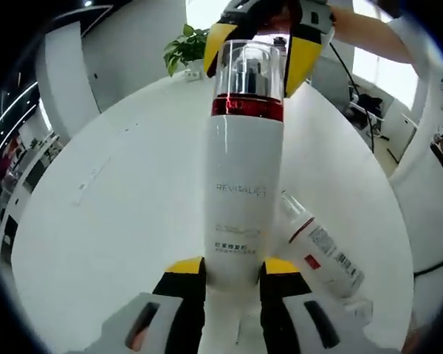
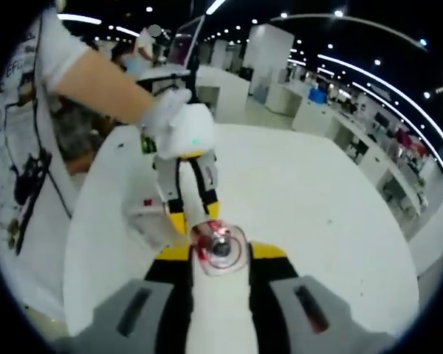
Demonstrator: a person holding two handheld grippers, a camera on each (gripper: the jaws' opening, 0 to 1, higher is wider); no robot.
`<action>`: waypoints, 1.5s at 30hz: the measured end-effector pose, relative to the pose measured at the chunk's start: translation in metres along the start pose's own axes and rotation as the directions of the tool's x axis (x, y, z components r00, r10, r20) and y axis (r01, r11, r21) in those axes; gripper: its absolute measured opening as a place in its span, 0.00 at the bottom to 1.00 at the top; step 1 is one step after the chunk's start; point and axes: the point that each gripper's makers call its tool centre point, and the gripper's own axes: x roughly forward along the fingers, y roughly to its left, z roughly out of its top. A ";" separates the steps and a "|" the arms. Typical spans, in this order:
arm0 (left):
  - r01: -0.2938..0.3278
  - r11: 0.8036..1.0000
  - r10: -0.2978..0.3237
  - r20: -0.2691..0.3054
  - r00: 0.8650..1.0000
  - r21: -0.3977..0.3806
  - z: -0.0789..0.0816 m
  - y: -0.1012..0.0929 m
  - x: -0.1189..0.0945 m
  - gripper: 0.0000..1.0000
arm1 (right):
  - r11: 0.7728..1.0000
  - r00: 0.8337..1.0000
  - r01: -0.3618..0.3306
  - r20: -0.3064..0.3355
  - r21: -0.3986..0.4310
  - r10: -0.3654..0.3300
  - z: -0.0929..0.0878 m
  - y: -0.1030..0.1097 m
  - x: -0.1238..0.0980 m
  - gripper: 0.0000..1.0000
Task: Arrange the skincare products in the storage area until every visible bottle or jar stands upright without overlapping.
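The left gripper [image 1: 232, 274] clamps the tall white bottle's [image 1: 242, 192] base. The right gripper [image 2: 220, 252] clamps its clear cap [image 2: 220, 249]. A smaller bottle [image 1: 319, 247] lies on the bench [image 1: 118, 199] at 4 o'clock.

Tall bottle [image 1: 244, 199]: white body, red band at the neck, clear cap over a silver pump, pale grey lettering. Lying bottle [image 1: 321, 247]: white, with a red line, a small red square and a black barcode. Left claw [image 1: 232, 284]: yellow tips on black jaws, grey housing. Right claw [image 2: 220, 254]: yellow tips, black jaws, grey body. Tabletop [image 1: 118, 199]: plain white. Plant [image 1: 184, 48]: green leaves. Glove [image 2: 173, 110]: white.
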 end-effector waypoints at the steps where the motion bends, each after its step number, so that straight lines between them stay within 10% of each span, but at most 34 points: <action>1: 0.006 1.000 -0.006 0.004 1.000 -0.006 0.000 -0.001 0.000 0.25 | 1.000 1.000 -0.001 0.007 0.001 0.001 0.003 0.000 0.000 0.25; 19: 0.073 0.996 -0.070 0.057 0.996 -0.047 -0.001 -0.006 0.008 0.27 | 0.999 0.997 0.016 0.078 -0.049 -0.012 0.056 0.012 0.025 0.26; 26: 0.084 0.979 -0.062 0.119 0.991 -0.185 0.002 -0.009 0.005 0.32 | 0.999 0.994 0.017 0.106 -0.047 -0.012 0.067 0.016 0.034 0.26; 35: -0.007 0.978 0.056 0.233 0.971 -0.207 0.009 -0.008 -0.025 0.35 | 0.997 0.973 0.052 0.220 0.062 -0.064 0.069 0.008 0.025 0.33; 38: -0.066 0.973 0.123 0.253 0.960 -0.223 0.008 -0.006 -0.036 0.33 | 0.989 0.958 0.009 0.283 0.150 -0.051 0.055 0.011 0.021 0.44; 45: -0.174 0.933 0.264 0.274 0.925 -0.314 0.006 -0.003 -0.048 0.31 | 0.965 0.975 -0.098 0.215 0.243 0.045 0.005 0.025 0.052 0.46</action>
